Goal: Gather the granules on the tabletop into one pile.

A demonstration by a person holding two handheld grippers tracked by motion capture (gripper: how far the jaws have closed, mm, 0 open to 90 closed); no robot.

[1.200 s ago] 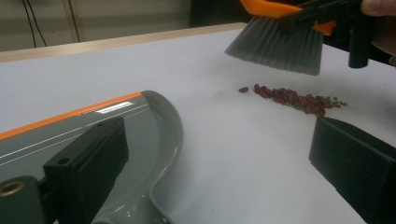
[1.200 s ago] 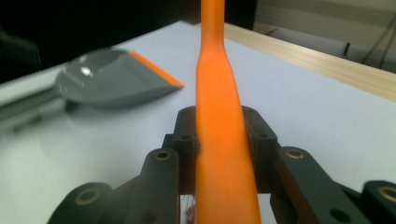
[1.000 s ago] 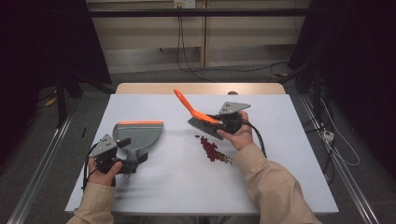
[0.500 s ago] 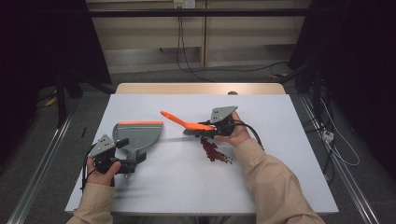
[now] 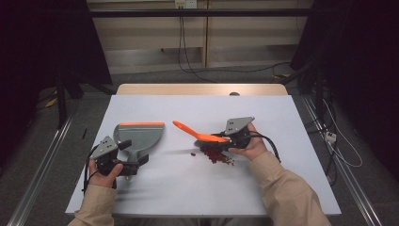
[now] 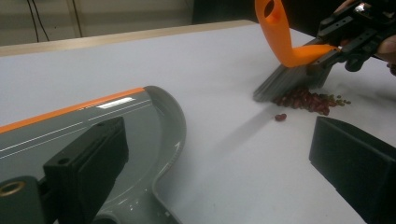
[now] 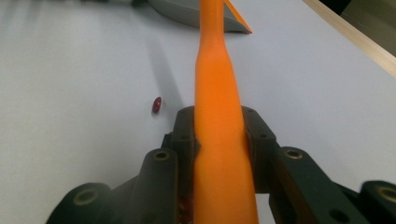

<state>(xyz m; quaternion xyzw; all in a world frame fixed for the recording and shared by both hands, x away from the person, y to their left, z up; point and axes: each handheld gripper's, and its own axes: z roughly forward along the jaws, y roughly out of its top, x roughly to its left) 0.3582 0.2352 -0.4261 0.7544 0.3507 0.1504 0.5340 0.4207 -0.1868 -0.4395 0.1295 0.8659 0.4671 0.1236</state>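
Observation:
My right gripper point(image 5: 227, 140) is shut on the orange handle of a small brush point(image 5: 197, 134), its jaws pressed on both sides of the handle point(image 7: 217, 98). The grey bristles point(image 6: 289, 84) rest on the white table at the edge of a pile of red beans point(image 5: 214, 154). One bean point(image 7: 156, 104) lies apart to the left. A grey dustpan point(image 5: 140, 136) with an orange lip lies flat at the left. My left gripper point(image 5: 123, 156) sits at its handle end, jaws wide apart point(image 6: 217, 135), the pan point(image 6: 93, 126) beside the left jaw.
The white table top point(image 5: 197, 193) ends in a wooden strip point(image 5: 202, 89) at the far edge. Cables trail from both grippers. Dark floor and metal rails run along both sides of the table.
The right hand has swung the brush down and leftward, from handle-up beside the beans to low with the bristles on the pile. The left hand and dustpan have stayed put.

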